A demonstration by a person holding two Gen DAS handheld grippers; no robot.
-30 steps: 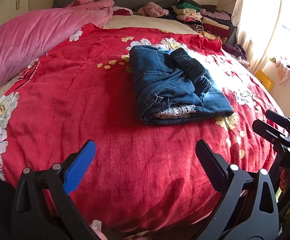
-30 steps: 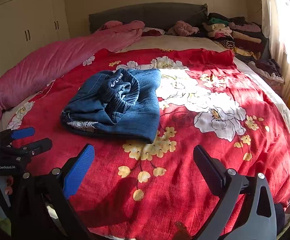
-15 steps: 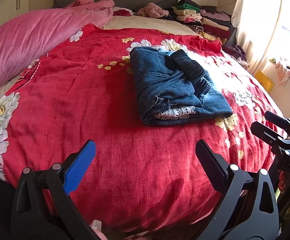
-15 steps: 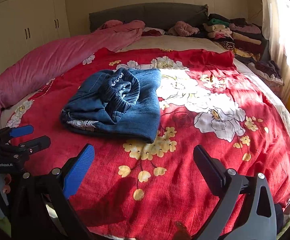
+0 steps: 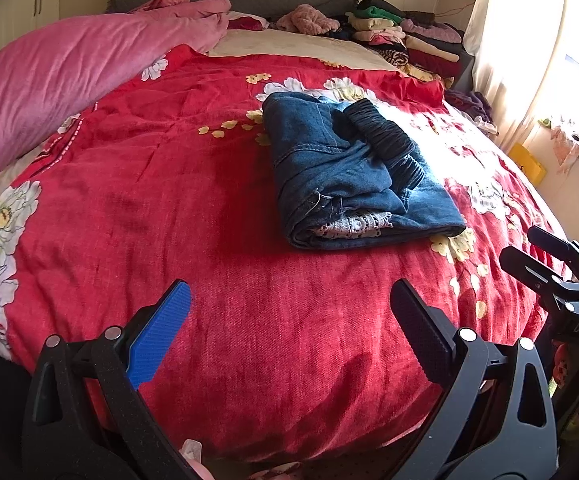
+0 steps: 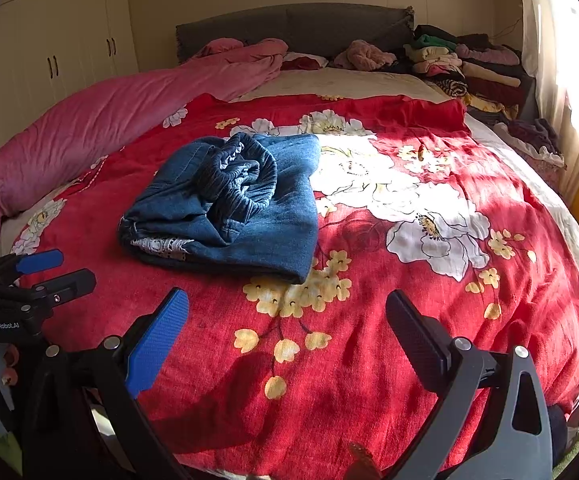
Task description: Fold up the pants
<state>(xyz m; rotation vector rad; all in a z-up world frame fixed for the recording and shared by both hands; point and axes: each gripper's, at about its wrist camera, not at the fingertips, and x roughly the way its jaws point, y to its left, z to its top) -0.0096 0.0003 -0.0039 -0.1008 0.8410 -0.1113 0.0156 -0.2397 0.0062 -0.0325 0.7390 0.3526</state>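
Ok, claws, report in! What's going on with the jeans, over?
Left claw open, empty. Right claw open, empty. Jeans folded in a bundle on the red floral bedspread, untouched. Nothing between claws and jeans.

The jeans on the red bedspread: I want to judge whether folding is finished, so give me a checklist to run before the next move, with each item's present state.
1. Jeans folded into a compact bundle: ok, though the elastic waistband sits bunched on top.
2. Bundle fully on the red bedspread, away from its edges: ok.
3. Left claw open and empty: ok, nothing between its fingers.
4. Right claw open and empty: ok.
5. Both claws apart from the jeans: ok, each hangs at the near edge of the bed.
6. Layers aligned: not ok, a pale lace layer shows at the near end.
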